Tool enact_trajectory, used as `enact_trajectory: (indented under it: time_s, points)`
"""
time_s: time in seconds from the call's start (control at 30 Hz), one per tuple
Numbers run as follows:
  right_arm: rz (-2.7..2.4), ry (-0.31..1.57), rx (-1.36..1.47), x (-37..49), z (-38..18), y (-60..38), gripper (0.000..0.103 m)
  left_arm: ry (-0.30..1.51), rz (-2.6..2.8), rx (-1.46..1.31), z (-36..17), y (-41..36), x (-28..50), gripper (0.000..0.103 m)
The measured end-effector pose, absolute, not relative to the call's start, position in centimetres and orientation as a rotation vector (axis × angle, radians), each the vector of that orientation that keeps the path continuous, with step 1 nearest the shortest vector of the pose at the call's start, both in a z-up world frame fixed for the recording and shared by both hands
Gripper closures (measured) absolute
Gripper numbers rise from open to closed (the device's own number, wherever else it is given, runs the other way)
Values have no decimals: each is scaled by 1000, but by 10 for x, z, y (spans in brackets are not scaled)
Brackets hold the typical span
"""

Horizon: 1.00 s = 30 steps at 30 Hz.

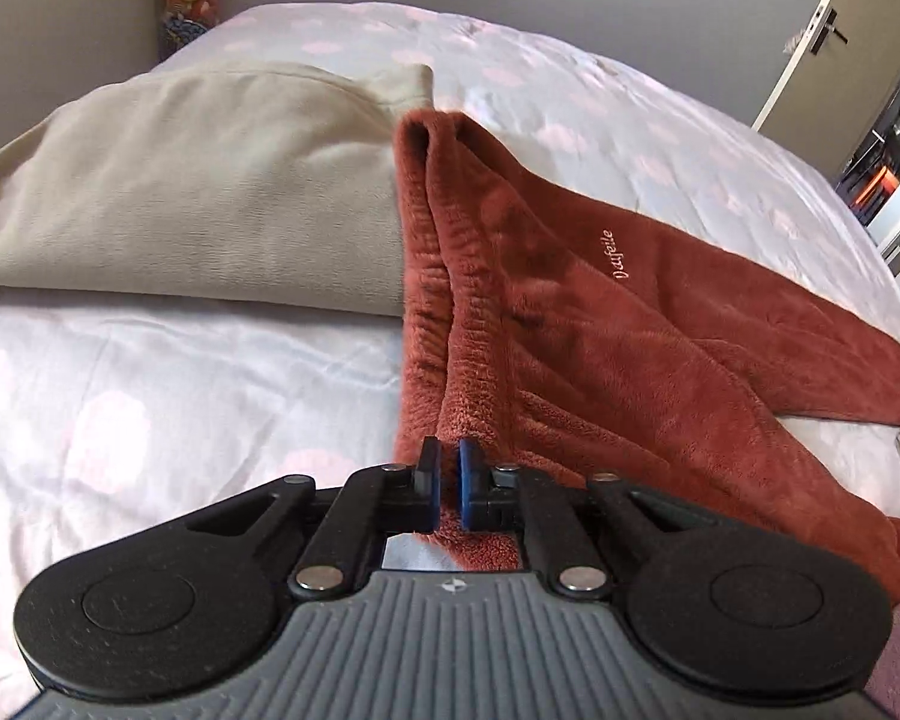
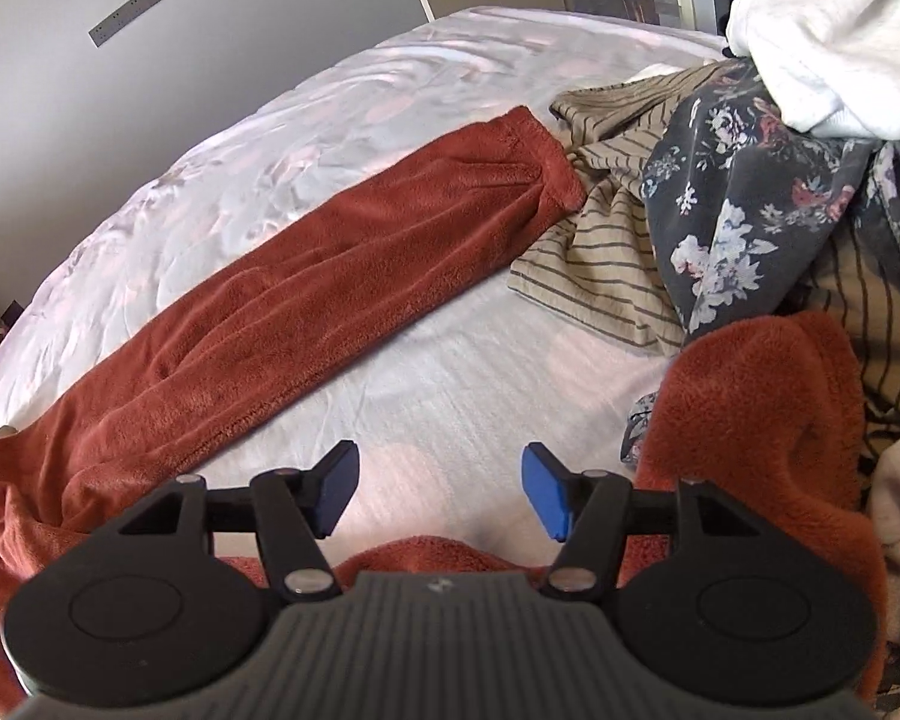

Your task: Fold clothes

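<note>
Our left gripper has its fingers pinching the waistband of the rust fleece trousers spread on the bed, our right gripper fingers spread over the sheet; we judge the fleece soft, floppy, light, best held at waistband or cuff.

rust fleece trousers: far leg cut by right edge | beige garment: partly hidden beneath them

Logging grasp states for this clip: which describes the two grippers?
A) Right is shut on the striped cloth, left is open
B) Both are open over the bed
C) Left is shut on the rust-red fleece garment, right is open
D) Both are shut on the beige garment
C: the left gripper pinches a fold of the rust-red fleece garment, while the right gripper has its jaws spread wide with only bedsheet between them.
</note>
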State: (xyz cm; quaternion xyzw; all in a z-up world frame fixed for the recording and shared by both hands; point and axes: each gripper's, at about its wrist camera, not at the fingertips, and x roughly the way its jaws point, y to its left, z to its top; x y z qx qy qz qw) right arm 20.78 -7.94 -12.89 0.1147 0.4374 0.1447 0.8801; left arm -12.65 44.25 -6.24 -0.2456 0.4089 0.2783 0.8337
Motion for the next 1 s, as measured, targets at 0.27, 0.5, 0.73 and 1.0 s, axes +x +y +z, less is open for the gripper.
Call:
enact_trajectory:
  time_s: [0.27, 0.5, 0.73, 1.0]
  points:
    - [322, 885, 305, 198, -113, -90, 40, 1056, 836, -373, -83, 457, -156, 103]
    - [311, 904, 309, 201, -120, -90, 40, 1025, 768, -578, -100, 475, -174, 103]
    - [296, 925, 320, 206, -127, -91, 39, 975, 656, -582, -99, 467, -153, 56]
    - [290, 919, 362, 205, -129, -101, 39, 1030, 625, -568, -122, 462, -105, 64]
